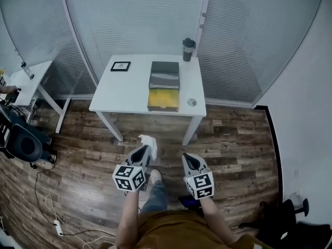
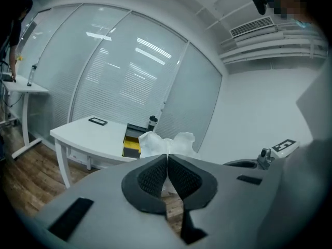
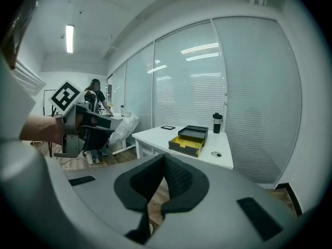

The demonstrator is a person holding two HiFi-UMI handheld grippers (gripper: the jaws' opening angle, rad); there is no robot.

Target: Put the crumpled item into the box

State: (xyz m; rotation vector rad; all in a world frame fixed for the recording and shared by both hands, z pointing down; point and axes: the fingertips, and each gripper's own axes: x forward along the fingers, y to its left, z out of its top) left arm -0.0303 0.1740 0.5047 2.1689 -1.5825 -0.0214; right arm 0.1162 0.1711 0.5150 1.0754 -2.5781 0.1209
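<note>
Your left gripper [image 1: 149,150] has its 2 jaws pinched on the crumpled white item [image 1: 147,140], which sticks out past the tips and hangs over the wood floor [image 1: 233,139], well short of the white table [image 1: 129,90]. In the left gripper view the same item [image 2: 166,143] bulges above the clamped pads. Your right gripper [image 1: 187,158] has its jaws pressed together with nothing between them; the right gripper view confirms it.

The box [image 1: 164,90] lies open on the table, right of the middle. Its yellow tray faces up at the near edge and its dark lid half lies behind, toward the blinds. A dark tumbler [image 1: 188,49] stands at the far right corner, apart from the box. A small black frame [image 1: 120,66] lies at the far left, and 1 round disc [image 1: 192,102] sits just right of the tray.

Bare floor lies between you and the table's near edge. A second desk [image 1: 31,77] and a chair [image 1: 23,144] stand off to your left.
</note>
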